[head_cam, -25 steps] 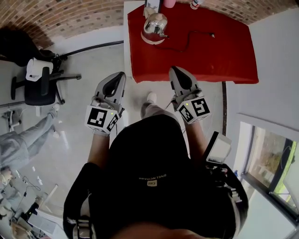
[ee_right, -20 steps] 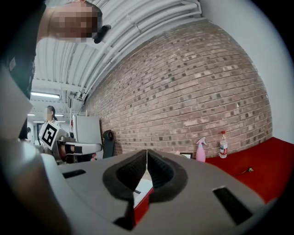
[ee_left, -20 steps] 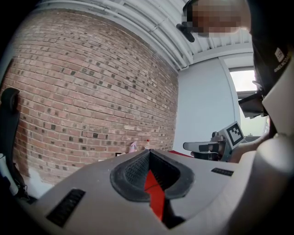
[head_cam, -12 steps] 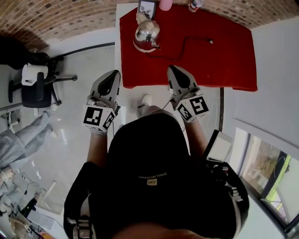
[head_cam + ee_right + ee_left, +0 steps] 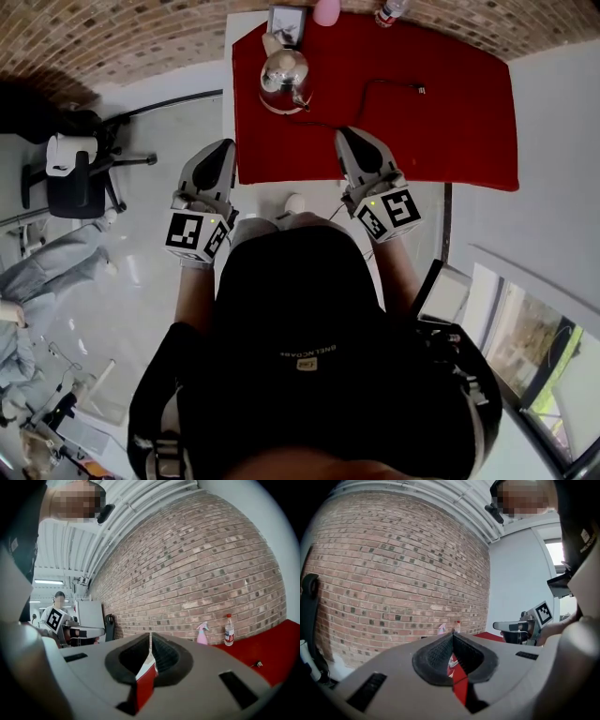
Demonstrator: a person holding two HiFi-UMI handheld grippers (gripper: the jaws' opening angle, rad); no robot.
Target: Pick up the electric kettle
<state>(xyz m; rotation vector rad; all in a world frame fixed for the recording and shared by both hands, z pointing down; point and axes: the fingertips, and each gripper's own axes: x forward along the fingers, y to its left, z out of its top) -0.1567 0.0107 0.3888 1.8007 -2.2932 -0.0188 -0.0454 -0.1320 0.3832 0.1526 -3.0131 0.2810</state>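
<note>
Both grippers clenched shut w/ nothing in them, left gripper (image 5: 223, 150) by the table's left edge & right gripper (image 5: 349, 141) at the red cloth's (image 5: 450, 112) near edge, while the electric kettle (image 5: 284, 79) stands at the cloth's far-left, apart from both.

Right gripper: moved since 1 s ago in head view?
Yes. The right gripper has gone forward: it now reaches further past the near edge of the red tablecloth than a second ago. Its jaws are shut on nothing.

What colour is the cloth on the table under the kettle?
Red; the cloth shows best in the head view.
</note>
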